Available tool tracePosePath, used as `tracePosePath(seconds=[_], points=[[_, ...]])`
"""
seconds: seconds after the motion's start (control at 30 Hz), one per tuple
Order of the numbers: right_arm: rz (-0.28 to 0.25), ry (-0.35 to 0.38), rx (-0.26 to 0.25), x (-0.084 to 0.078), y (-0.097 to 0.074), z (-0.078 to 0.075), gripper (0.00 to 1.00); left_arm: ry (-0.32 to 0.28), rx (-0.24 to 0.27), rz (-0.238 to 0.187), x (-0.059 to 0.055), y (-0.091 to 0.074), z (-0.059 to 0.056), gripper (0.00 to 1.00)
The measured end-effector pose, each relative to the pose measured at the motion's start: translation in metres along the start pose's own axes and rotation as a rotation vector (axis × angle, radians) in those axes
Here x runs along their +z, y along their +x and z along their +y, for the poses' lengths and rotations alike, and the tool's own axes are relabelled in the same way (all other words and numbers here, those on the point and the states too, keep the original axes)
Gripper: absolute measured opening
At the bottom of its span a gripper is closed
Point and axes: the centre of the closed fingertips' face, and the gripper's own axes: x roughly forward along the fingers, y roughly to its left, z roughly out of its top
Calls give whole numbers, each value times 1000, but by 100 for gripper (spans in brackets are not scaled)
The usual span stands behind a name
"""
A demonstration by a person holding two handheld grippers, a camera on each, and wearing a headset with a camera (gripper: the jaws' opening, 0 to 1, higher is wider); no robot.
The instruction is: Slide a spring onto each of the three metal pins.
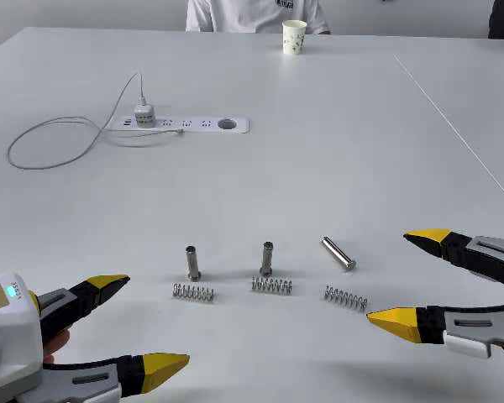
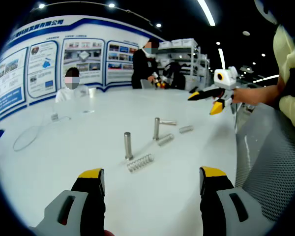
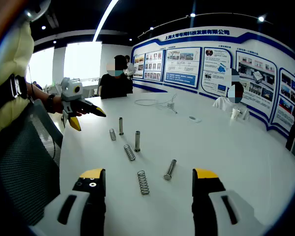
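White table (image 1: 336, 168), blue-trimmed poster wall (image 3: 221, 54), ceiling strip lights (image 2: 205, 11)

Springs (image 1: 271, 285) before pins (image 1: 267, 258) on table (image 1: 361, 168)

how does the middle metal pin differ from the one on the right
Pose: the middle pin stands upright on its end; the right pin lies flat on the table, pointing diagonally. Place: the middle pin has a pin on either side; the right pin ends the row, nearest the right hand-held gripper. Both are bare silver metal, with the middle spring and right spring loose in front, not yet slid on.
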Motion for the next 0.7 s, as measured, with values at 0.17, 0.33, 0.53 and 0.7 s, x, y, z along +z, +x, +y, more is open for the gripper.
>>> tracePosePath(seconds=[0.17, 0.33, 0.53, 0.7], points=[[2, 5, 1, -1, 0, 2, 73, 4, -5, 5, -2, 0, -1, 80], [5, 11, -2, -2, 0, 3, 72, 3, -7, 7, -3, 1, -2, 80], [6, 18, -8, -2, 0, 1, 71, 0, -3, 2, -1, 2, 0, 80], [8, 19, -12, -2, -1, 1, 71, 2, -4, 2, -1, 2, -1, 80]])
